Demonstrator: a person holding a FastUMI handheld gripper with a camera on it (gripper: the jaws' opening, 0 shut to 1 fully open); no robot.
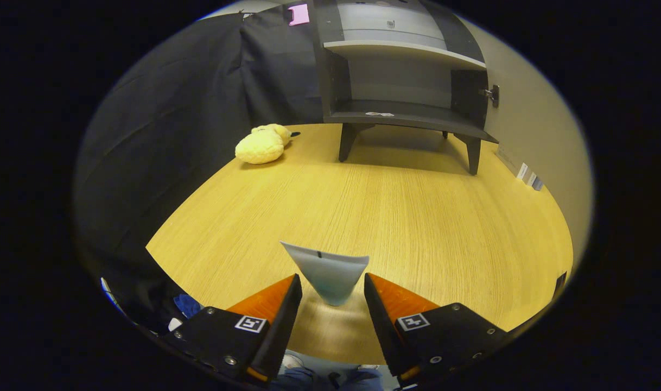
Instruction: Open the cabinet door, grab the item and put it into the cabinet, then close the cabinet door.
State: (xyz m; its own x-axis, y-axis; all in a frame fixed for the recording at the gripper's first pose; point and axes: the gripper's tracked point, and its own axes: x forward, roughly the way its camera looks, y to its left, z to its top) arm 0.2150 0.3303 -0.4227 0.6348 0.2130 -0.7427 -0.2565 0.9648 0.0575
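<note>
A pale blue pouch [330, 274], wide at the top and narrow at the base, stands on the wooden table [417, 228] between my fingertips. My gripper [331, 285] is open, and each finger sits a little off the pouch's narrow base. At the far end of the table stands the dark grey cabinet [401, 70] on short legs. Its door [469, 95] is swung open to the right with the handle [493, 95] showing. The lower compartment is open, with a small white scrap [379, 114] on its floor.
A yellow plush toy [262, 144] lies on the table left of the cabinet, by the black cloth wall [162, 136]. A beige wall [531, 130] runs along the right side, with small labels [528, 175] near the table. A person's clothing [330, 376] shows below the fingers.
</note>
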